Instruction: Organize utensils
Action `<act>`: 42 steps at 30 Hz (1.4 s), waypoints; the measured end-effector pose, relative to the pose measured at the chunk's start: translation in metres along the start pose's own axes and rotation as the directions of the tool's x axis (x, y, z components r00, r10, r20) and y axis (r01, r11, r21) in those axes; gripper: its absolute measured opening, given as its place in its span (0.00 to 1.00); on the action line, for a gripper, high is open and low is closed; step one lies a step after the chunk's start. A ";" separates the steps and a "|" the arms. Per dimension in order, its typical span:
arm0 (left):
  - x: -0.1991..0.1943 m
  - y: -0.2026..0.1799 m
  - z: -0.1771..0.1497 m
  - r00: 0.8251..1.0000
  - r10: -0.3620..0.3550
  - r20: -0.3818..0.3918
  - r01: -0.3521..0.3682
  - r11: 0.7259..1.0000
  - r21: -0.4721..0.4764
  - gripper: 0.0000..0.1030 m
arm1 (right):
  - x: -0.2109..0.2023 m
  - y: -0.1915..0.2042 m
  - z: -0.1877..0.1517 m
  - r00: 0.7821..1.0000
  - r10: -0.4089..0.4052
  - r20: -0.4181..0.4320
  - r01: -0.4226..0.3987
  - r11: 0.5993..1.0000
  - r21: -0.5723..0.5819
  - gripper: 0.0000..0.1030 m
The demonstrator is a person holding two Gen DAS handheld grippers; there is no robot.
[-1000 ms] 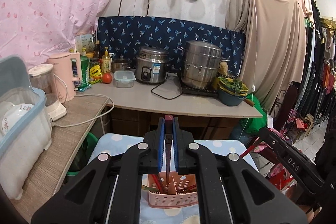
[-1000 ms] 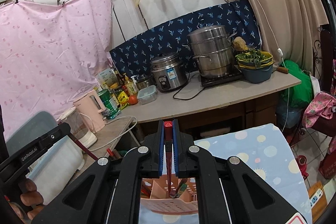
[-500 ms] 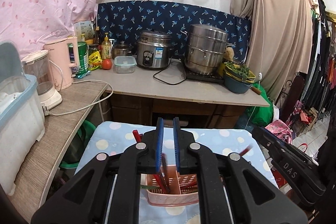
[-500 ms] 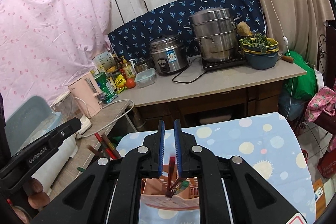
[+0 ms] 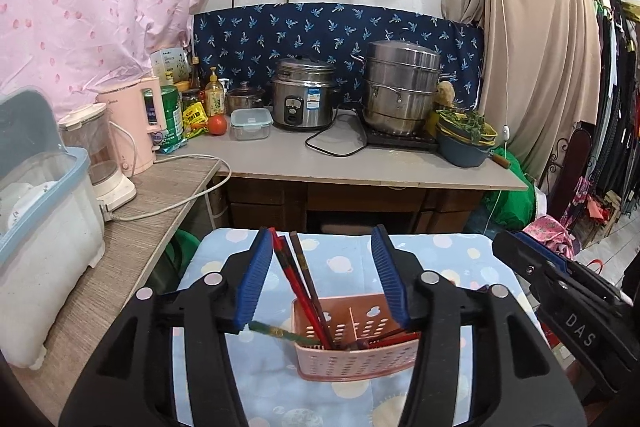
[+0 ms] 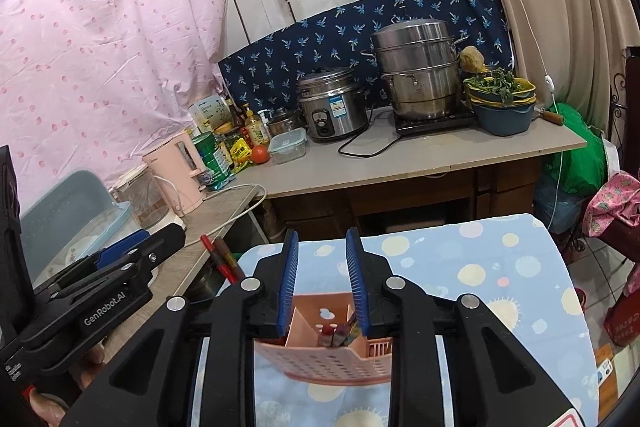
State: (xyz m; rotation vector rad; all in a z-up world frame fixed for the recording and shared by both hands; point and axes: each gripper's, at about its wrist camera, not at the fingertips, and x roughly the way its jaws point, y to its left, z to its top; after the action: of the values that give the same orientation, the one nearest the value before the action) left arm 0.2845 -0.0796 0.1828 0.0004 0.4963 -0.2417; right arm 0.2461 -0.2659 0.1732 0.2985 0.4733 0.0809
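Note:
A pink perforated utensil basket [image 5: 356,355] stands on the blue spotted tablecloth [image 5: 224,251]. Red and dark chopsticks [image 5: 300,283] lean in its left compartment, and a green one [image 5: 276,331] pokes out to the left. My left gripper [image 5: 320,279] is open and empty, just above the basket. In the right wrist view the basket [image 6: 320,355] sits below my right gripper [image 6: 322,283], which is open and empty. Chopstick ends [image 6: 334,331] rest in its compartment. The left gripper [image 6: 120,267] shows at the left there, with chopstick tips [image 6: 220,259] beside it.
A wooden counter [image 5: 132,227] runs along the left with a plastic dish box [image 5: 44,227], blender and pink kettle [image 5: 136,127]. The back counter [image 5: 360,167] holds a rice cooker, steamer pot and bowls. Clothes hang at the right.
Both grippers were shut on chopsticks a second ago. Both have opened and dropped them into the basket. Both cameras now tilt lower over the table.

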 end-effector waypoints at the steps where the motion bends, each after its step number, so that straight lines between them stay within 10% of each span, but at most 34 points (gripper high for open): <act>1: -0.003 -0.001 -0.002 1.000 0.000 0.000 0.000 1.000 0.004 0.49 | -0.003 0.002 -0.002 1.000 0.000 -0.003 0.000 1.000 -0.007 0.24; 35: -0.074 0.005 -0.115 0.986 0.110 -0.128 -0.103 0.993 0.057 0.49 | -0.081 0.032 -0.127 0.989 -0.071 -0.128 0.056 0.991 -0.118 0.24; 42: -0.078 0.003 -0.139 0.981 0.114 -0.159 -0.105 0.992 0.063 0.49 | -0.091 0.024 -0.143 0.987 -0.097 -0.127 0.085 0.991 -0.099 0.38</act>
State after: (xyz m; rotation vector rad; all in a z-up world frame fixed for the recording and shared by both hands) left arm 0.1531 -0.0504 0.0969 0.1013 0.6499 -0.1476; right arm 0.0995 -0.2182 0.0992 0.1797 0.6113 0.0337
